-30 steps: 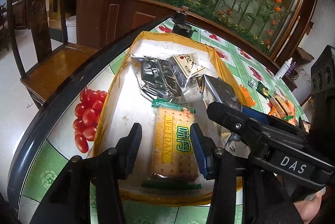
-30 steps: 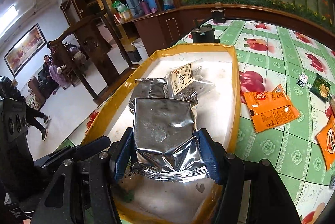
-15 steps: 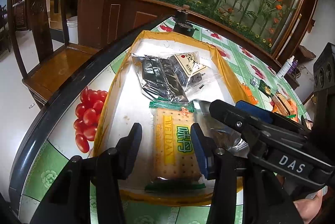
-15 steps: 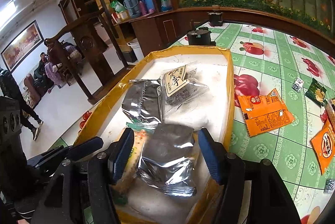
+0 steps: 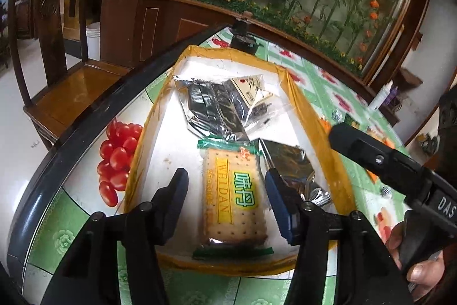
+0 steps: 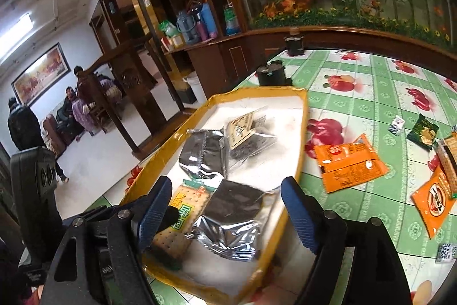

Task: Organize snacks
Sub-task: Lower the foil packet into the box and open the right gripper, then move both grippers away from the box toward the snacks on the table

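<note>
The right hand-held gripper [image 6: 225, 208] hangs wide open and empty above the near end of the yellow-rimmed tray [image 6: 303, 133], having let go of the silver foil pouch [image 6: 231, 222] it was clamped on a second ago; the pouch now lies loose on the tray's white floor by the near right corner, touching the WEIDAN cracker pack [image 6: 178, 222] on its left. Beyond them, toward the tray's far end, a second foil pouch [image 6: 202, 152] and a clear bag with a paper label [image 6: 248, 133] lie partly overlapping, unmoved. The left hand-held gripper [image 5: 227, 192] is also open, its jaws standing either side of the cracker pack [image 5: 232, 196] without visibly touching it, much as it was a second earlier. With four packets now in the tray, the sorting looks partly done: on the green patterned surface [image 6: 371, 94] to the tray's right, an orange packet [image 6: 350, 165] lies near the rim, a second orange packet [image 6: 435, 199] and a dark green packet [image 6: 424, 131] lie farther toward the right edge, and small wrapped sweets [image 6: 397, 125] sit among them. The freed right tool would most likely go to one of these next; the flat, slippery wrappers may call for a low, edge-on pinch.
</note>
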{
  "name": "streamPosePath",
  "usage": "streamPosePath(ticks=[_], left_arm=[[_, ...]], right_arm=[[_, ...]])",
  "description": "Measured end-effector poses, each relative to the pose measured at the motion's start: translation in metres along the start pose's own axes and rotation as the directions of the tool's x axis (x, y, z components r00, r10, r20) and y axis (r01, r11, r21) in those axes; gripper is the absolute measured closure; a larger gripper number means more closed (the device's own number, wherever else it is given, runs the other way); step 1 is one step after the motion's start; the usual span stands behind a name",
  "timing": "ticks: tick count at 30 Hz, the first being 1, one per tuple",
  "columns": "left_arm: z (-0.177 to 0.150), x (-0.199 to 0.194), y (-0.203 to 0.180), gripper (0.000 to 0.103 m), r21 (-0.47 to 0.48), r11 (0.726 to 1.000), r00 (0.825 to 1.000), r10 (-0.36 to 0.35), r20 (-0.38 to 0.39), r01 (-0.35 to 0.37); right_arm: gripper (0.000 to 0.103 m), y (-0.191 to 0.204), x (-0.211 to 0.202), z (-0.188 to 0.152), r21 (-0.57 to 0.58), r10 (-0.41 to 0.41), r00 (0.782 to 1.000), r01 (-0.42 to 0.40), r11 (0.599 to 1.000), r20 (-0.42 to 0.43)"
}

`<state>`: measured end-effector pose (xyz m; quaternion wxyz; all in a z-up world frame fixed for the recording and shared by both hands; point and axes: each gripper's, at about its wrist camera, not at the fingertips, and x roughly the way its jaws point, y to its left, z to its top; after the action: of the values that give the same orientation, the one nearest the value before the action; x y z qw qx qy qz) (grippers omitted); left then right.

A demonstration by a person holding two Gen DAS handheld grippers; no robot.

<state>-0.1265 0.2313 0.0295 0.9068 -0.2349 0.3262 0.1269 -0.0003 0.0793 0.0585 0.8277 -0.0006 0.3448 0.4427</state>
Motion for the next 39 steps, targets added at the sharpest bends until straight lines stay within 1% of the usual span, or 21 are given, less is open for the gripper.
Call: streamPosePath(ticks=[2,4,7,8,10,12,14,19,23,25,27,29,31,33,34,37,39], left_arm=[[0.001,-0.003,0.004,0.045,-0.033,0.999,1.0,-0.015,0.02,0.016],[0.001,-0.006,0.006,0.044,-0.047,0.998,0.999,-0.032,0.04,0.033],[0.001,-0.012,0.007,0.035,-0.047,0.997,0.995,-0.061,0.077,0.065],[0.001,-0.013,0.006,0.035,-0.043,0.996,0.994,-0.069,0.085,0.073],[0.0,-0.016,0.003,0.035,-0.037,0.995,0.992,-0.083,0.1,0.087],[-0.001,-0.019,0.001,0.035,-0.023,0.995,0.989,-0.098,0.114,0.102],[-0.002,-0.022,0.0,0.032,-0.012,0.993,0.985,-0.112,0.129,0.115],[-0.002,-0.022,-0.003,0.03,0.0,0.99,0.982,-0.141,0.125,0.143],[-0.004,-0.026,-0.005,0.029,0.022,0.984,0.974,-0.176,0.143,0.174],[-0.005,-0.028,-0.005,0.025,0.038,0.978,0.968,-0.207,0.144,0.204],[-0.005,-0.029,-0.003,0.025,0.036,0.975,0.963,-0.222,0.152,0.219],[-0.004,-0.029,-0.001,0.025,0.024,0.974,0.961,-0.228,0.157,0.227],[-0.004,-0.029,0.001,0.025,0.006,0.976,0.962,-0.217,0.164,0.219],[-0.004,-0.03,0.002,0.025,-0.001,0.976,0.962,-0.214,0.168,0.217],[-0.004,-0.03,0.002,0.025,-0.004,0.978,0.964,-0.206,0.17,0.21],[-0.004,-0.032,0.007,0.025,-0.025,0.981,0.966,-0.186,0.181,0.194],[-0.004,-0.032,0.009,0.025,-0.044,0.984,0.969,-0.164,0.185,0.175]], right_arm=[[0.019,-0.007,-0.002,0.002,0.021,0.0,1.0,0.0,1.0,0.01],[0.019,-0.013,-0.002,0.004,0.04,0.007,1.0,-0.008,0.999,0.011],[0.019,-0.02,-0.006,0.005,0.066,0.026,0.999,-0.028,0.997,0.034],[0.019,-0.023,-0.007,0.006,0.069,0.025,0.999,-0.028,0.997,0.04],[0.019,-0.028,-0.009,0.007,0.081,0.001,0.999,-0.005,0.997,0.054],[0.019,-0.035,-0.013,0.009,0.103,-0.003,0.997,-0.006,0.995,0.079],[0.019,-0.042,-0.016,0.01,0.124,-0.026,0.995,0.015,0.992,0.093],[0.019,-0.063,-0.011,0.011,0.199,-0.057,0.996,0.042,0.979,0.069],[0.019,-0.08,-0.004,0.01,0.246,-0.082,0.996,0.072,0.966,0.032],[0.019,-0.084,-0.003,0.01,0.253,-0.102,0.994,0.091,0.963,0.03],[0.019,-0.085,-0.002,0.01,0.249,-0.129,0.991,0.117,0.961,0.03],[0.019,-0.086,0.004,0.008,0.254,-0.118,0.993,0.112,0.961,0.008],[0.019,-0.087,0.004,0.007,0.271,-0.099,0.995,0.093,0.958,0.008],[0.019,-0.089,-0.001,0.007,0.294,-0.09,0.996,0.078,0.953,0.027],[0.019,-0.091,-0.006,0.006,0.311,-0.087,0.995,0.067,0.948,0.051],[0.019,-0.096,-0.019,0.005,0.341,-0.124,0.987,0.082,0.936,0.106],[0.019,-0.1,-0.026,0.005,0.357,-0.145,0.983,0.097,0.929,0.111]])
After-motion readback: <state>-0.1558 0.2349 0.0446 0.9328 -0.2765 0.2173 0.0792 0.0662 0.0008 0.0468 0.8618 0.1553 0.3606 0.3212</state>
